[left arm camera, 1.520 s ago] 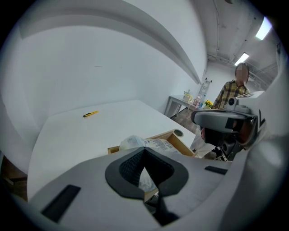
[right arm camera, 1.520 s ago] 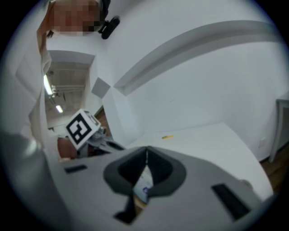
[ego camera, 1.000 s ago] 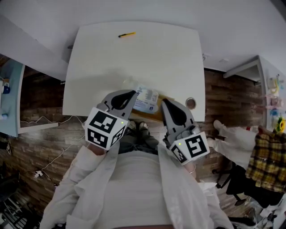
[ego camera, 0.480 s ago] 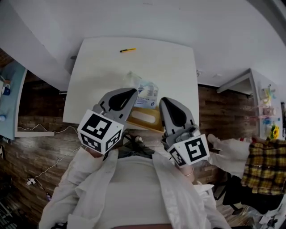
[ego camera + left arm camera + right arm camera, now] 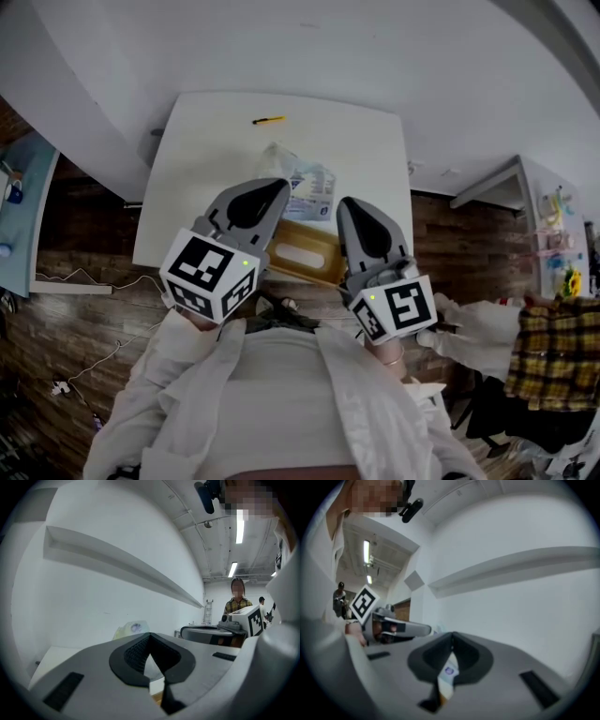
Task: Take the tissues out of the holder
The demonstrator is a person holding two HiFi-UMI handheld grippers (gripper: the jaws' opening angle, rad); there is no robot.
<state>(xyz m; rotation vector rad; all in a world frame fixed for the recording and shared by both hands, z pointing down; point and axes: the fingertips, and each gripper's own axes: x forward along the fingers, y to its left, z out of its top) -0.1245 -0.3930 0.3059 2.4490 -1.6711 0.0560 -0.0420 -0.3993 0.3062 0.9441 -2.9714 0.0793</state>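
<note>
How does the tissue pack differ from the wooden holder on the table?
The tissue pack is pale and wrapped in shiny plastic; the wooden holder is brown with an oval slot on top. The pack lies farther back on the white table; the holder sits near its front edge. Both rest on that table.

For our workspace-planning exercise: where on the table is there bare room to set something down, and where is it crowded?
Bare: the left side of the table, between the yellow pen and the near edge, and the right strip beside the tissue pack. Crowded: the near middle, where the wooden holder, the pack, the left gripper and the right gripper gather.
</note>
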